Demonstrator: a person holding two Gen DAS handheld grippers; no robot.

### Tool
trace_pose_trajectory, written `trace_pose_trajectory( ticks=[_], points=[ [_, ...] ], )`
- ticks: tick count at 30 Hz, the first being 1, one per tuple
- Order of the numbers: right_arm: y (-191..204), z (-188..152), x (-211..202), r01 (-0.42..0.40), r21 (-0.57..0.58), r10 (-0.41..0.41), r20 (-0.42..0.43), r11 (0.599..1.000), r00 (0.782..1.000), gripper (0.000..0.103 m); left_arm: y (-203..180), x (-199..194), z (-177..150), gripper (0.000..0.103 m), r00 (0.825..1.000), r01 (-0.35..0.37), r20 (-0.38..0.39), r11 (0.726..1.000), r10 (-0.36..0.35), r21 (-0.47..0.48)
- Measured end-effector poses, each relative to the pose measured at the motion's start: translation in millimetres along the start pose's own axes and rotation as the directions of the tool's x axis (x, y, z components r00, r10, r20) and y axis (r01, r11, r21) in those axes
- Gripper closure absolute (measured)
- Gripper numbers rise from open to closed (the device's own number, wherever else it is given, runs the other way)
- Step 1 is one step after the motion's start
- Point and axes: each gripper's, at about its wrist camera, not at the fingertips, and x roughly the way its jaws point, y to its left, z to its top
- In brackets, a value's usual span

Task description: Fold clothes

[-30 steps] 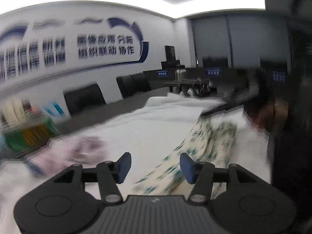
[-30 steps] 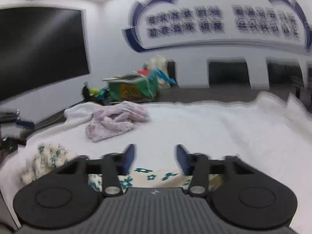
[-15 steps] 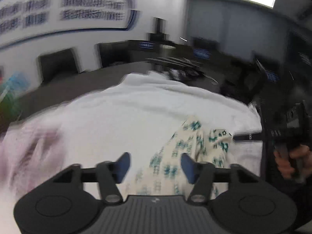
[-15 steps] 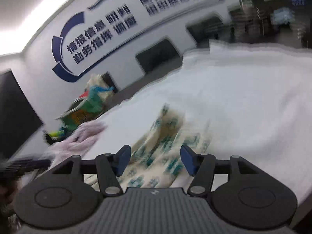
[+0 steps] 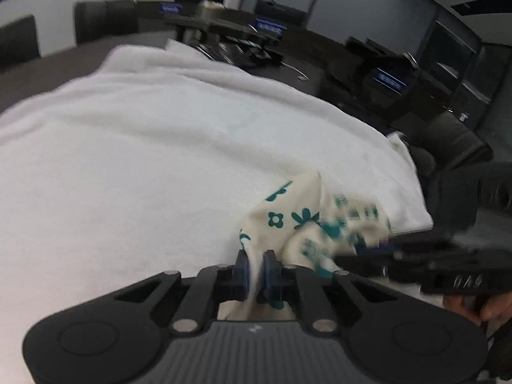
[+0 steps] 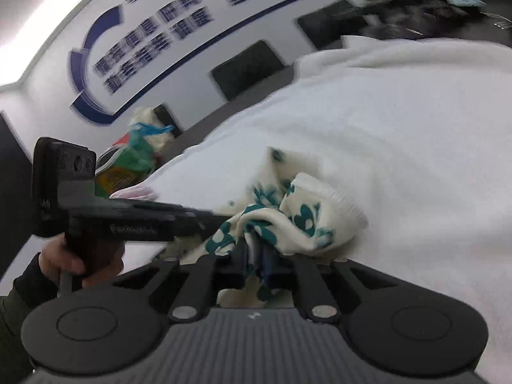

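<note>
A cream garment with teal flower print [image 5: 297, 220] lies bunched on the white cloth-covered table [image 5: 144, 147]. My left gripper [image 5: 255, 267] is shut on one edge of it. My right gripper [image 6: 256, 256] is shut on another part of the same garment [image 6: 307, 220]. The right gripper's body shows at the right of the left wrist view [image 5: 425, 265]. The left gripper's body shows at the left of the right wrist view [image 6: 128, 217]. The two grips are close together.
A pink garment [image 6: 134, 192] and a green bag [image 6: 134, 160] lie at the far left of the table. Dark chairs [image 6: 246, 70] line the wall. Dark desks with equipment [image 5: 230, 32] stand beyond the table's far end.
Both grippers were open above the floral garment. Both have come down, closed on it and bunched it together near the table edge.
</note>
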Motion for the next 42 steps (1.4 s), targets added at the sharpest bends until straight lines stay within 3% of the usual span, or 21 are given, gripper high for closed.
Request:
trace_pose_trajectory(
  ticks=[3, 7, 10, 13, 14, 15, 16, 18, 19, 22, 24, 26, 29, 32, 33, 34, 35, 36, 37, 38, 42],
  points=[
    [21.5, 46.8, 30.5, -0.028, -0.143, 0.026, -0.013, 0.989, 1.000, 0.096, 20.1, -19.4, 12.9, 0.096, 0.987, -0.127, 0.086, 0.989, 0.133, -0.077],
    [34.0, 109.9, 76.2, -0.030, -0.220, 0.018, -0.057, 0.975, 0.998, 0.096, 63.7, -46.4, 36.6, 0.096, 0.922, -0.307, 0.168, 0.922, 0.350, -0.237],
    [31.1, 142.7, 133.1, 0.088, -0.254, -0.110, -0.075, 0.963, 0.991, 0.096, 100.4, -41.5, 49.4, 0.093, 0.874, -0.408, 0.116, 0.842, 0.472, -0.352],
    [22.4, 148.4, 189.8, 0.224, -0.256, -0.263, -0.127, 0.940, 0.956, 0.093, 132.5, -32.6, 44.0, 0.087, 0.870, -0.443, -0.017, 0.764, 0.494, -0.468],
    [25.6, 143.9, 191.2, 0.213, -0.265, -0.259, -0.152, 0.941, 0.954, 0.093, 134.5, -45.6, 35.7, 0.087, 0.890, -0.409, -0.012, 0.784, 0.456, -0.467],
    [31.8, 136.6, 180.7, 0.162, -0.277, -0.210, -0.153, 0.947, 0.966, 0.090, 134.2, -62.0, 25.8, 0.084, 0.909, -0.370, 0.000, 0.806, 0.417, -0.462],
    [38.3, 128.8, 166.8, 0.113, -0.289, -0.161, -0.147, 0.950, 0.976, 0.084, 127.7, -87.8, 10.9, 0.076, 0.927, -0.321, 0.032, 0.833, 0.374, -0.450],
    [49.8, 109.8, 126.1, 0.031, -0.315, -0.072, -0.120, 0.949, 0.990, 0.051, 113.4, -137.0, -18.2, 0.058, 0.951, -0.232, 0.091, 0.877, 0.295, -0.421],
    [56.0, 97.9, 103.6, -0.022, -0.330, -0.016, -0.113, 0.944, 0.993, 0.050, 102.1, -156.1, -33.3, 0.049, 0.946, -0.238, 0.108, 0.883, 0.304, -0.404],
    [71.6, 51.7, 50.8, -0.174, -0.334, 0.121, -0.173, 0.926, 0.977, 0.050, 69.0, -213.0, -97.2, 0.047, 0.910, -0.324, 0.118, 0.860, 0.397, -0.394],
    [82.3, 15.6, 30.4, -0.270, -0.304, 0.198, -0.249, 0.914, 0.948, 0.050, 56.0, -236.3, -142.2, 0.047, 0.907, -0.341, 0.089, 0.843, 0.411, -0.417],
    [93.2, -19.2, 15.5, -0.353, -0.260, 0.266, -0.316, 0.899, 0.911, 0.050, 40.8, -242.7, -175.3, 0.047, 0.911, -0.342, 0.081, 0.851, 0.404, -0.399],
    [110.3, -62.3, 8.6, -0.389, -0.195, 0.296, -0.381, 0.900, 0.876, 0.050, 15.6, -239.8, -210.5, 0.036, 0.919, -0.350, 0.066, 0.883, 0.388, -0.313],
    [130.0, -87.5, 2.1, -0.400, -0.186, 0.315, -0.365, 0.897, 0.876, 0.048, 0.5, -227.5, -221.9, 0.033, 0.914, -0.391, 0.030, 0.896, 0.405, -0.209],
    [136.8, -93.6, 0.9, -0.399, -0.188, 0.317, -0.356, 0.897, 0.879, 0.050, -0.1, -223.8, -224.2, 0.033, 0.911, -0.395, 0.031, 0.892, 0.412, -0.220],
    [142.8, -98.8, 1.3, -0.389, -0.197, 0.308, -0.346, 0.900, 0.887, 0.054, 0.8, -222.2, -227.0, 0.037, 0.906, -0.402, 0.039, 0.883, 0.422, -0.241],
    [147.6, -102.5, 4.1, -0.364, -0.215, 0.282, -0.335, 0.906, 0.899, 0.076, 2.4, -222.7, -226.4, 0.045, 0.901, -0.402, 0.042, 0.869, 0.431, -0.287],
    [152.5, -106.3, 6.9, -0.340, -0.233, 0.257, -0.324, 0.911, 0.911, 0.096, 4.2, -224.2, -226.1, 0.075, 0.901, -0.392, 0.045, 0.856, 0.431, -0.337],
    [155.8, -107.0, 8.6, -0.325, -0.244, 0.243, -0.314, 0.914, 0.918, 0.096, 6.8, -228.7, -227.3, 0.098, 0.915, -0.348, 0.049, 0.846, 0.400, -0.403],
    [156.6, -103.8, 5.8, -0.326, -0.250, 0.246, -0.306, 0.912, 0.920, 0.099, 7.4, -233.9, -230.5, 0.099, 0.931, -0.292, 0.063, 0.837, 0.359, -0.462],
    [155.2, -91.7, -37.8, -0.303, -0.326, 0.230, -0.243, 0.895, 0.942, 0.100, -30.3, -247.9, -239.6, 0.102, 0.937, -0.219, 0.126, 0.828, 0.326, -0.516]
  ],
)
